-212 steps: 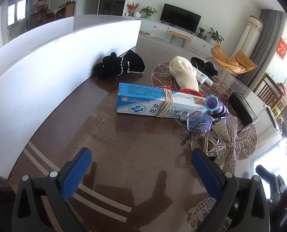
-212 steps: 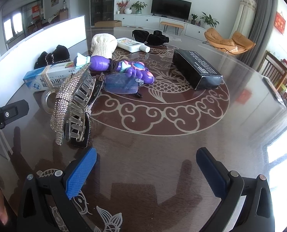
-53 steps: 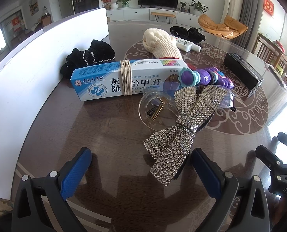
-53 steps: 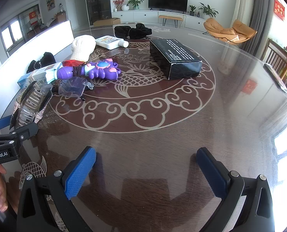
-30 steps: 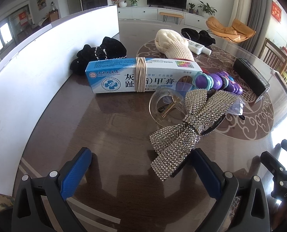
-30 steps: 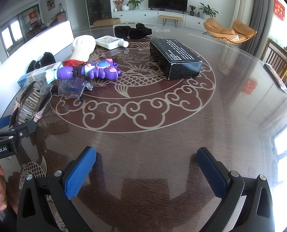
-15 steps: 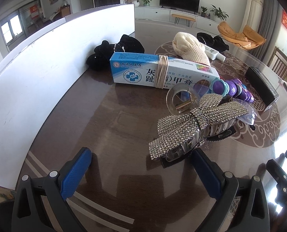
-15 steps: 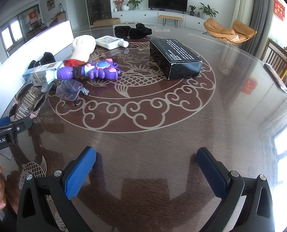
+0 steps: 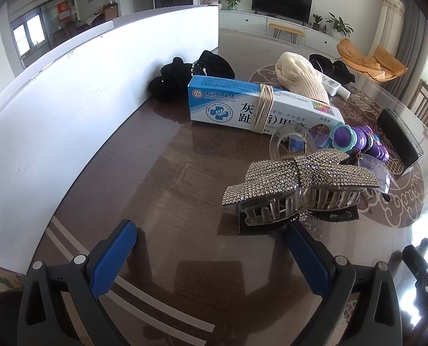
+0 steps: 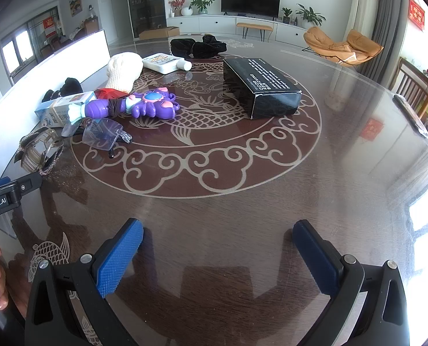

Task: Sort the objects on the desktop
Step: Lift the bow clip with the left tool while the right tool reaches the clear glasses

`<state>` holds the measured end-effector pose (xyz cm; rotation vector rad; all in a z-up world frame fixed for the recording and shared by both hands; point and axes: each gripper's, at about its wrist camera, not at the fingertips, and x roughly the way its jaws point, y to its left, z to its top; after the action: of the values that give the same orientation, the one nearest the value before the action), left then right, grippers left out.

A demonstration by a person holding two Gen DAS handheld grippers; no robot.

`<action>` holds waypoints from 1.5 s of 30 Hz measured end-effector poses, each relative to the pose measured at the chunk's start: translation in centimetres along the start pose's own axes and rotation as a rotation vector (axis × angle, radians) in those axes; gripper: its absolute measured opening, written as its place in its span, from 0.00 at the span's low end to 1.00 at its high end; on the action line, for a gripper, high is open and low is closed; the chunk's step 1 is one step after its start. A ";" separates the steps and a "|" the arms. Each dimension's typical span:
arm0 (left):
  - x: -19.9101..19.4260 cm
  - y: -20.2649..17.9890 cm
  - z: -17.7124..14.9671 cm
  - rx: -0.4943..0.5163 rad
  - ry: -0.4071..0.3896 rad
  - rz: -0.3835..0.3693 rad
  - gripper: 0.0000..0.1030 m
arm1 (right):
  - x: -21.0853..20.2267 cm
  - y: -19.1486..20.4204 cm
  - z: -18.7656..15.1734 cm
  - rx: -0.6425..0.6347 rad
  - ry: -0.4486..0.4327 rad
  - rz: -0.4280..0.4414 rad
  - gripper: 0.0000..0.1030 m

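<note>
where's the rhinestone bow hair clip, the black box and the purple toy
rhinestone bow hair clip [image 9: 297,173]: left wrist view, on the bow's centre knot
black box [image 10: 263,79]: right wrist view, on its printed top face
purple toy [image 10: 147,104]: right wrist view, on its body beside the round dial

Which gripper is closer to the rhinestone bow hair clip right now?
Left. The left gripper sits just short of the rhinestone bow hair clip, its right finger almost under it. The right gripper is off over bare table, the clip far to its left.
</note>
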<state>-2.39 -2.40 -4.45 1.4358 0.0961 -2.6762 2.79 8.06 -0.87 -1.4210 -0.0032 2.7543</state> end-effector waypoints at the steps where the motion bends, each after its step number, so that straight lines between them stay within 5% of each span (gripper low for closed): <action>1: 0.0 0.0 0.0 0.000 0.000 0.000 1.00 | 0.0 0.0 0.0 0.000 0.000 0.000 1.00; 30: -0.1 1.3 -0.3 -0.052 0.003 0.034 1.00 | -0.1 0.6 1.3 -0.001 0.028 0.030 1.00; 37: -0.3 1.6 -0.5 -0.055 0.023 0.029 1.00 | 0.5 7.1 6.5 -0.273 -0.037 0.167 0.98; 45: -1.2 3.5 -0.9 -0.160 0.015 -0.047 1.00 | 4.6 12.0 8.8 -0.520 0.104 0.216 0.78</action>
<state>-0.58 -5.68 -3.92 1.4213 0.3403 -2.6258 -7.44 -3.57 0.22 -1.7641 -0.6430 2.9869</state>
